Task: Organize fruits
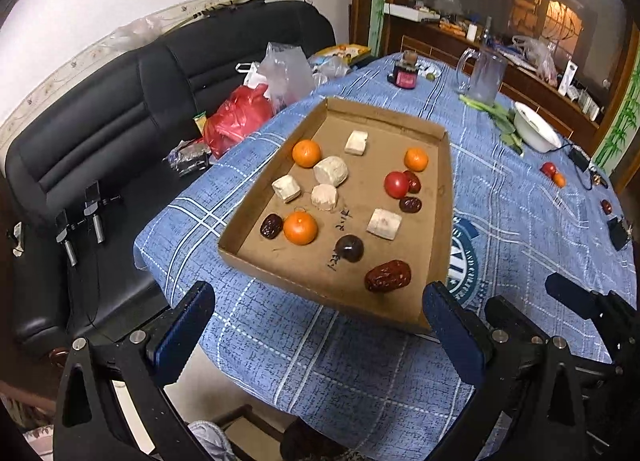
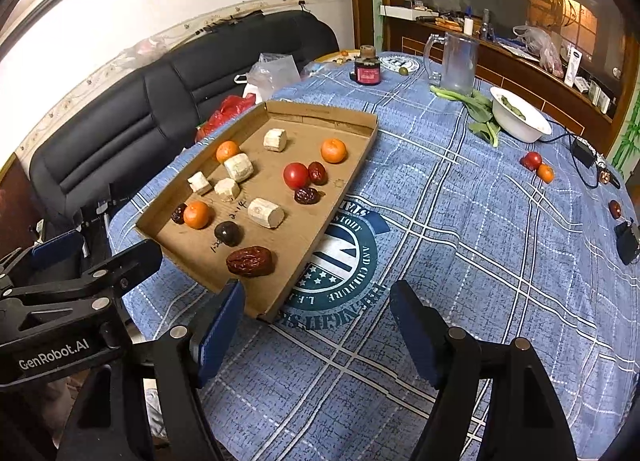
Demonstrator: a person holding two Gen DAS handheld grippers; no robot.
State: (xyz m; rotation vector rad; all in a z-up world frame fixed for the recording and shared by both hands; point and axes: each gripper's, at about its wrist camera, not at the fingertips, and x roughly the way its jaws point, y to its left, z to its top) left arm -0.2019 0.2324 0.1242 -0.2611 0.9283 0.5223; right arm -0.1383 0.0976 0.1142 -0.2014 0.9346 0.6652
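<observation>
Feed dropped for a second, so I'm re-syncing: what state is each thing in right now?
Left claw: open, holding nothing.
Right claw: open, holding nothing.
Cardboard tray: flat on the table, holding fruit and pale blocks.
Big red date: loose in the tray's near corner.
Glass pitcher: upright, looks empty.
White bowl: upright, greens inside.
Tomato and orange: outside the tray, on the cloth.
</observation>
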